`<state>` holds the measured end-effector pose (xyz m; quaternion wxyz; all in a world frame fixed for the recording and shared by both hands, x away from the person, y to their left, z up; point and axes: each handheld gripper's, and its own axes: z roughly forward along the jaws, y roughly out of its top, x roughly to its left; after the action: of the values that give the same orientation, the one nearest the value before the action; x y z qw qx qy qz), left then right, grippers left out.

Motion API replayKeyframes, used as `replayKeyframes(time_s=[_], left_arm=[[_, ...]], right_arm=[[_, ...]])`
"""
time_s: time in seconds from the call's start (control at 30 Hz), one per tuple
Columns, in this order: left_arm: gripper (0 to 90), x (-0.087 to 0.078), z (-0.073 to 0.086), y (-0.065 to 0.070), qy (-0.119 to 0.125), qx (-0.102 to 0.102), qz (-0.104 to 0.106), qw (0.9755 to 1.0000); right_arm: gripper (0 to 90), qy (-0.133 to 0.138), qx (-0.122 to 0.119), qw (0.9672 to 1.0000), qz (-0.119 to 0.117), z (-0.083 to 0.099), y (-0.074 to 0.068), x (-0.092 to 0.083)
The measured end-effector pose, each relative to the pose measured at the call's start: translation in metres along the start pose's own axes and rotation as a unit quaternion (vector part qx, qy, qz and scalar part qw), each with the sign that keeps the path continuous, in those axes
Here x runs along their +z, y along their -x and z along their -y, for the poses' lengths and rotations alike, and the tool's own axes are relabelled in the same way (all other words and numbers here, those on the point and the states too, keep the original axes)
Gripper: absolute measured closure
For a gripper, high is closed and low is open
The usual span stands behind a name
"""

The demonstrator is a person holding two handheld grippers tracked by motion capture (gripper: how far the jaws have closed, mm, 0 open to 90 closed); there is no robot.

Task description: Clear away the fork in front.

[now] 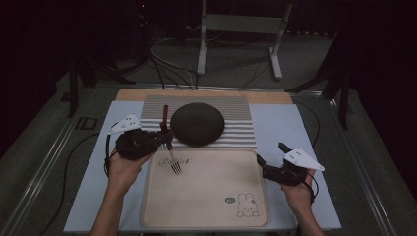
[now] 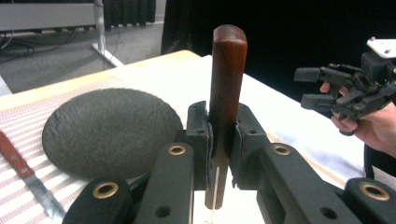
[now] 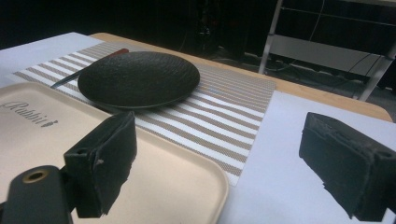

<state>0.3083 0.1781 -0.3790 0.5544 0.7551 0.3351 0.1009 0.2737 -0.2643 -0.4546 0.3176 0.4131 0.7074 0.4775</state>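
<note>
Beige tray [image 1: 206, 206] lay nearest, right gripper [image 1: 268, 164] at its 3 o'clock with jaws spread; left gripper [image 1: 164, 135] at 10 o'clock pinched a fork [image 1: 173, 160], tines over tray; dark plate [image 1: 197, 124] at 12 o'clock beyond.

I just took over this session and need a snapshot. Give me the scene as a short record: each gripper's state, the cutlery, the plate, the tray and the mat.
left gripper: shut on the fork's wooden handle, held over the tray's far left part
fork: tines down, just above or at the tray
right gripper: open, empty, at the tray's right edge
plate: dark, round, empty, on the striped mat
knife: flat on the mat, beside the plate
tray: beige, rabbit print, nothing lying on it
striped mat: beyond the tray
</note>
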Motion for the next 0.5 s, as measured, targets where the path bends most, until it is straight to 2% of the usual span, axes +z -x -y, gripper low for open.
replayKeyframes(time_s=[0.5], left_arm=[[80.1, -0.015, 0.016, -0.006, -0.030, -0.010, 0.002, 0.9995]], right_arm=[[11.5, -0.005, 0.001, 1.0000, 0.004, 0.003, 0.002, 0.001]])
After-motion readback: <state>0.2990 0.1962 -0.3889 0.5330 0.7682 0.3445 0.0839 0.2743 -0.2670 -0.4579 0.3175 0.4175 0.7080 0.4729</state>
